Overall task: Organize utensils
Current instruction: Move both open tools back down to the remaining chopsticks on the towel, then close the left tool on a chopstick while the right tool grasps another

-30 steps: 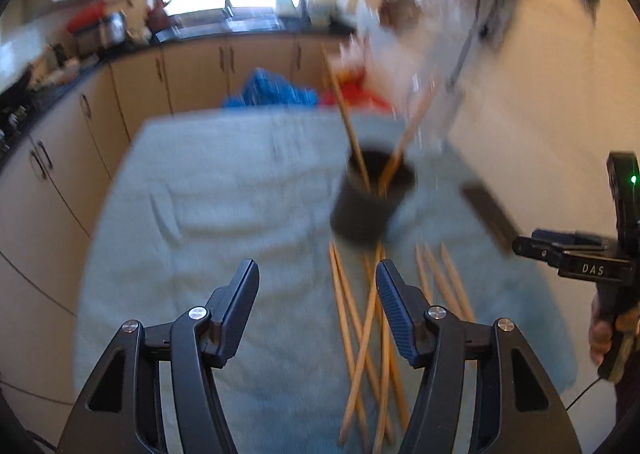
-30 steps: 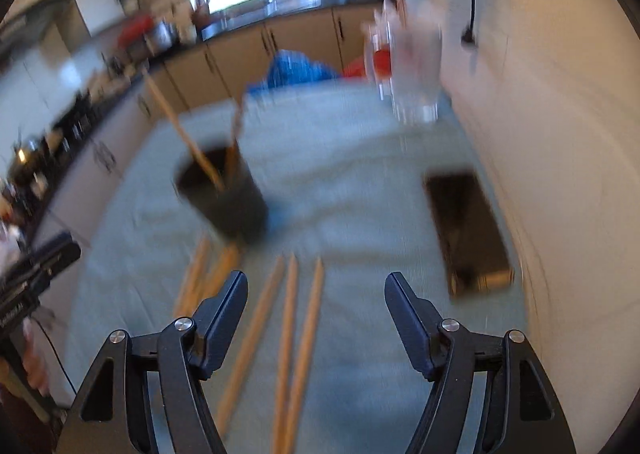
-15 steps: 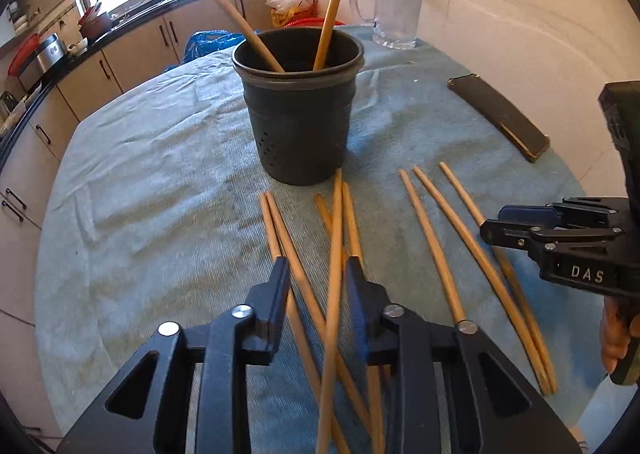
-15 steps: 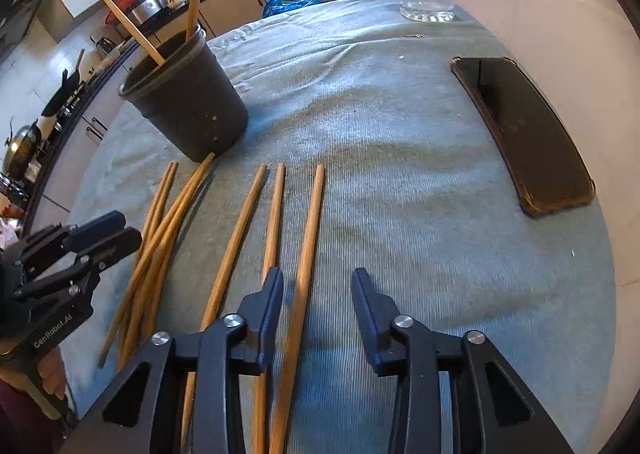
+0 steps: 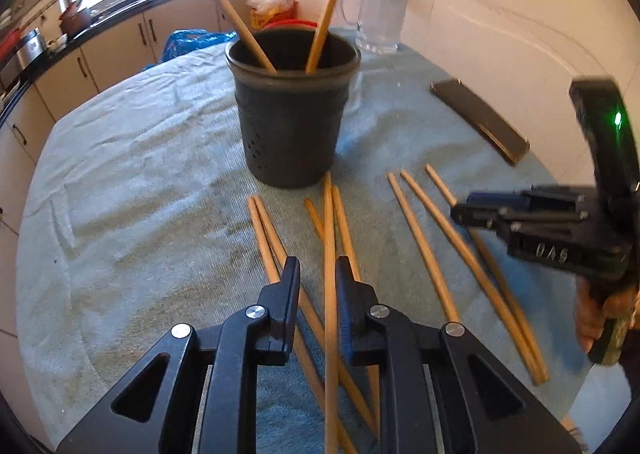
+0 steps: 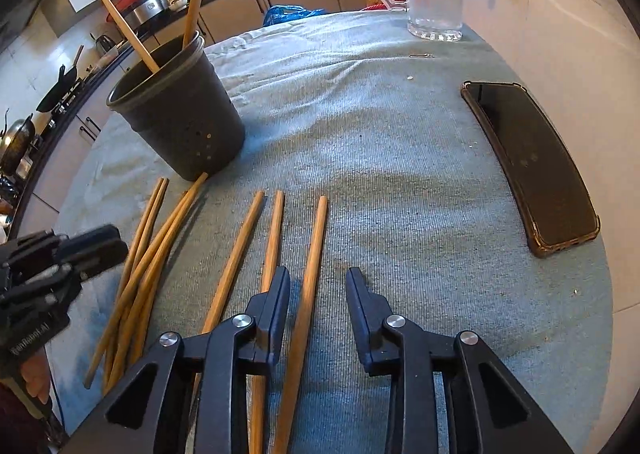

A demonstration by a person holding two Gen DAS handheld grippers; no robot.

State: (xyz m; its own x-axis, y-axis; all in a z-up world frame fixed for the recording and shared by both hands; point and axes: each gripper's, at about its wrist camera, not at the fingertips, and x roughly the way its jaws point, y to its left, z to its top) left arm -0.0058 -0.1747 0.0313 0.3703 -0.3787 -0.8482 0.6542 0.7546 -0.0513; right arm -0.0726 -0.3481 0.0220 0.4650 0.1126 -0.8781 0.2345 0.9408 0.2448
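Both grippers closing on chopsticks
Left gripper [image 5: 318,278] fingers nearly pinch the top chopstick [image 5: 329,254]; right gripper [image 6: 318,286] fingers straddle another [image 6: 310,274], untouched; crossed sticks may drag along.

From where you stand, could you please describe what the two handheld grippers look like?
Both are matte black plastic. The left gripper and the right gripper each have two flat, ribbed fingers on angular linkage arms with triangular cut-outs and silver pivot screws. Seen side-on, the right one carries raised lettering and a green indicator light.
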